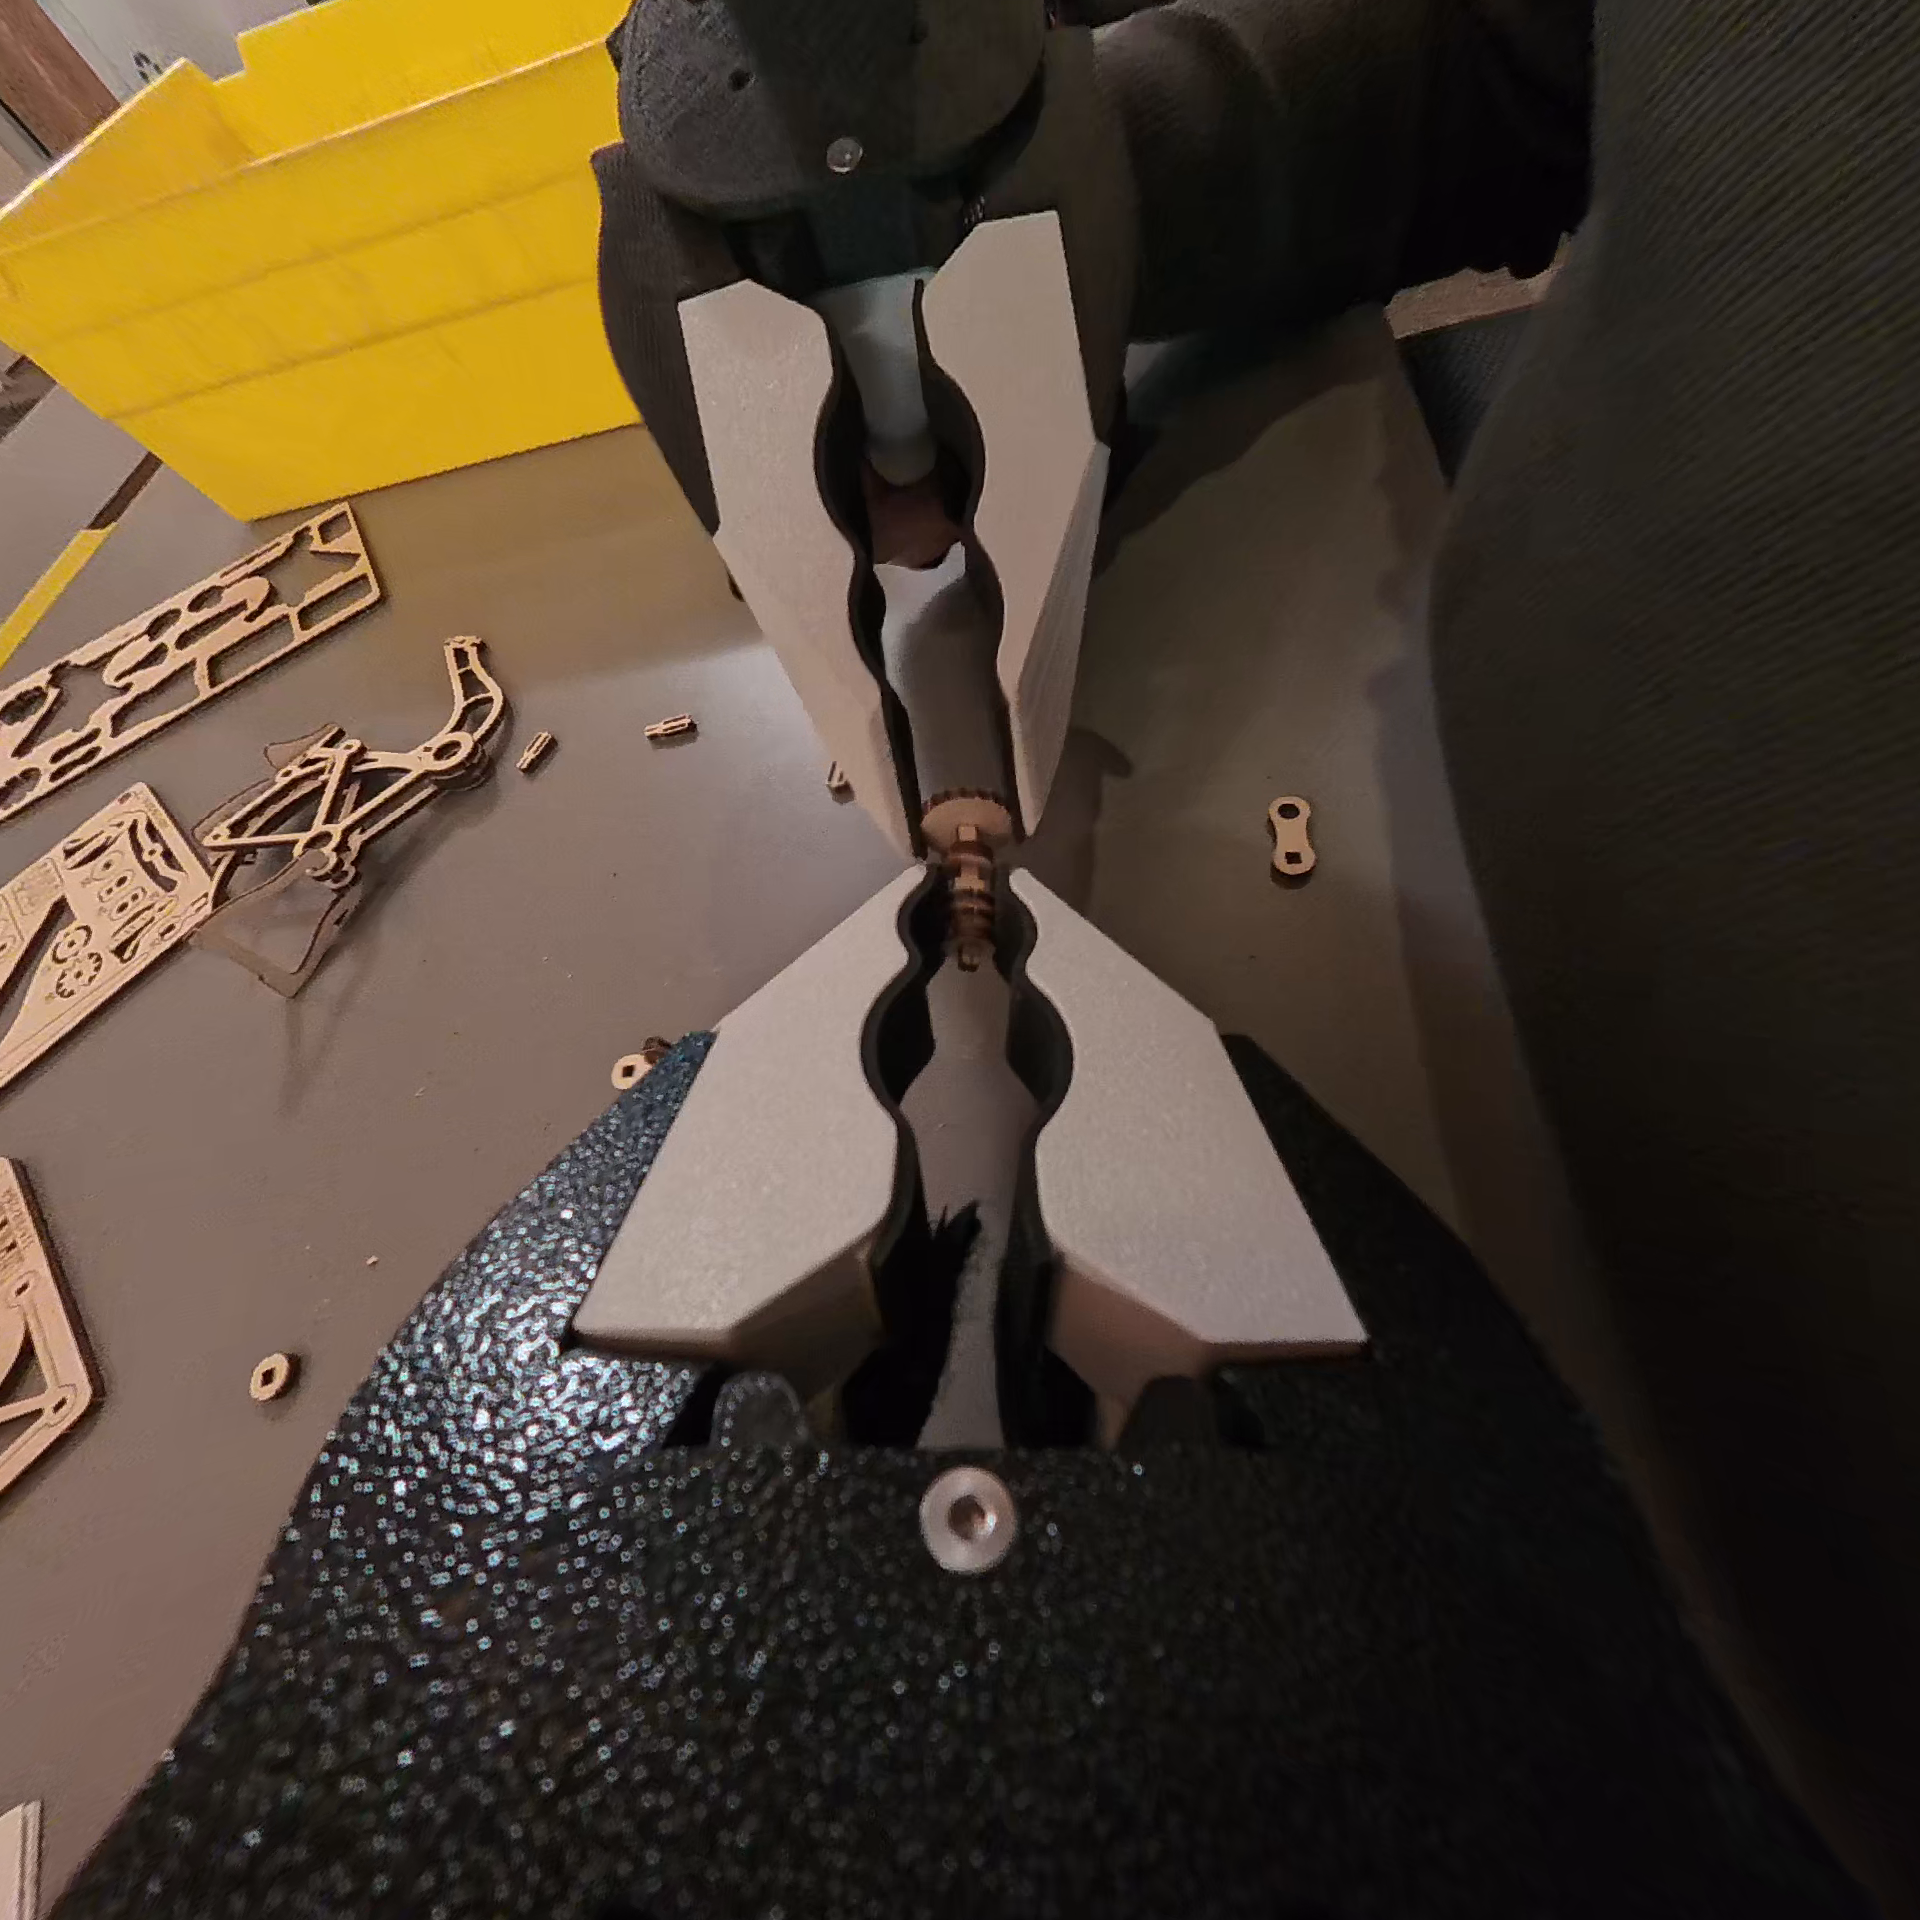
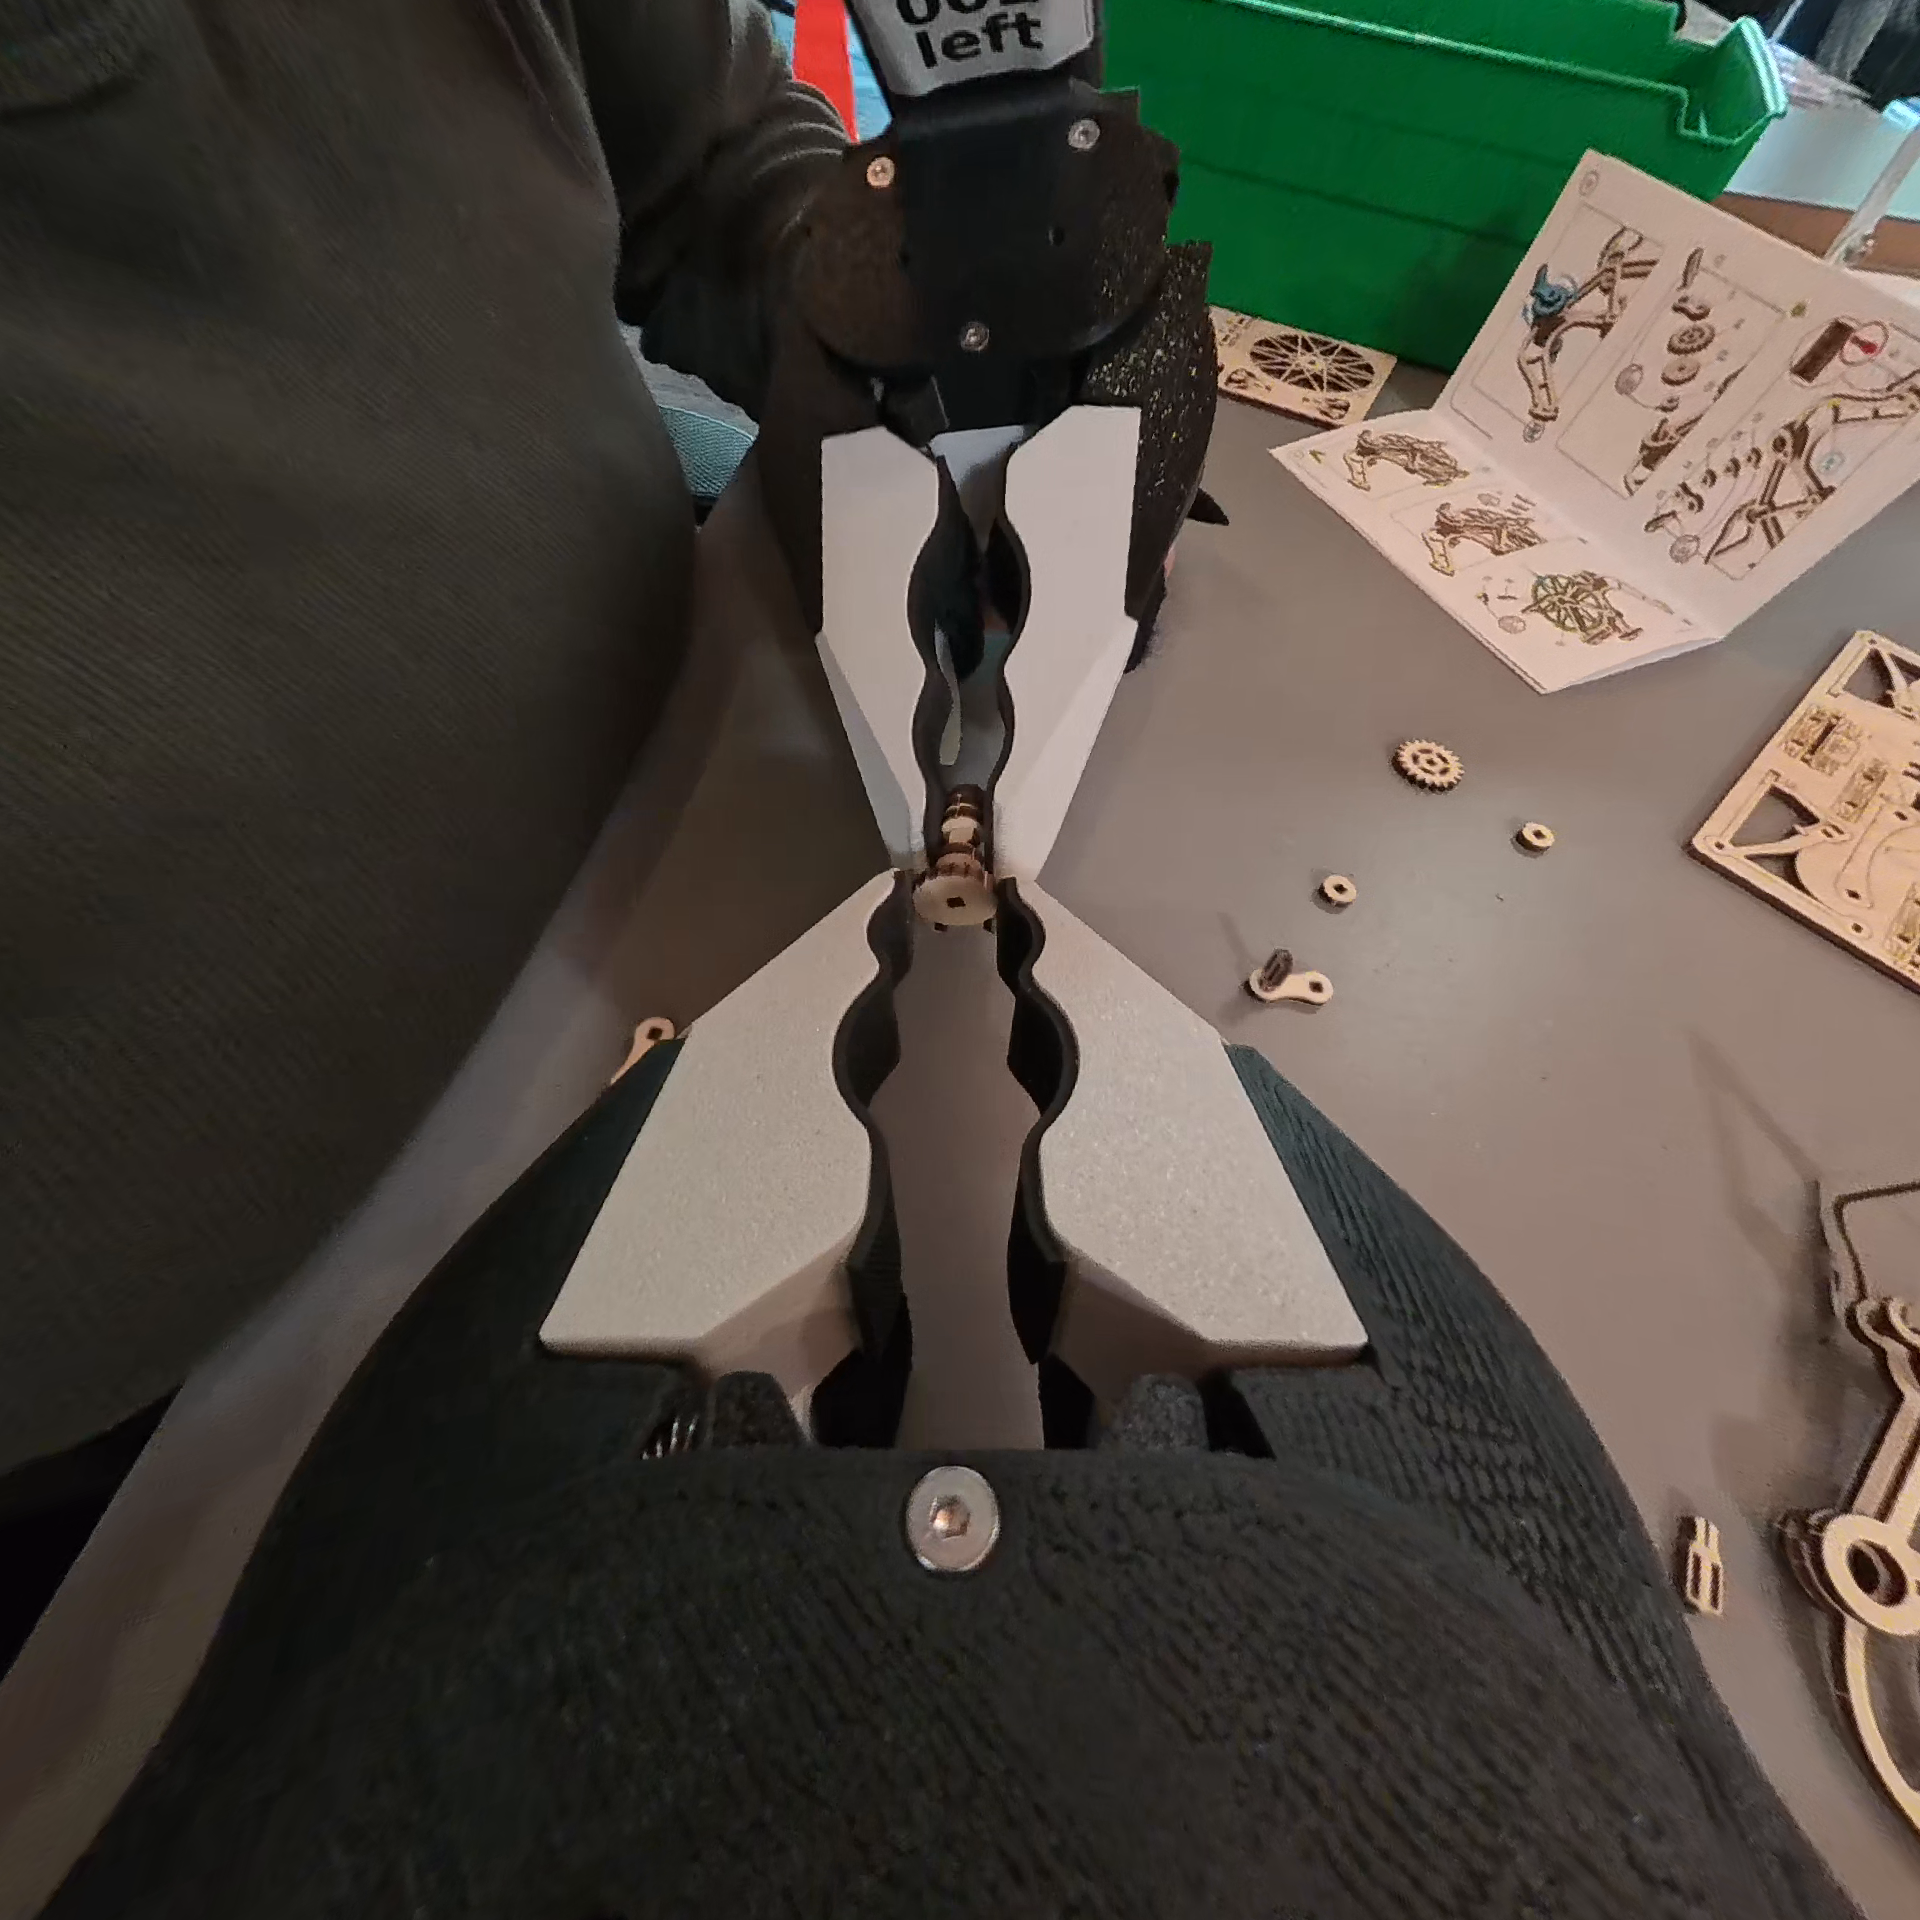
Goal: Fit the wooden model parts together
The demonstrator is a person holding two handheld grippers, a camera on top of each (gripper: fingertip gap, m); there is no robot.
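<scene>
My left gripper is shut on a short wooden axle stacked with small gears. My right gripper comes in from the top, tip to tip with it, shut on a small wooden gear that sits on the axle's end. In the right wrist view, my right gripper grips that round gear, and the left gripper holds the axle stack just beyond. Both are held above the grey table.
Yellow bin, cut-out wooden sheets and a partly built wooden assembly lie to the left. A loose link lies to the right. Green bin, instruction booklet, loose gear, washers, another sheet. A person's dark clothing is close. Left and right tips are no more than a few centimetres apart. From either gripper's tips it is about 7 cm to the loose link.
</scene>
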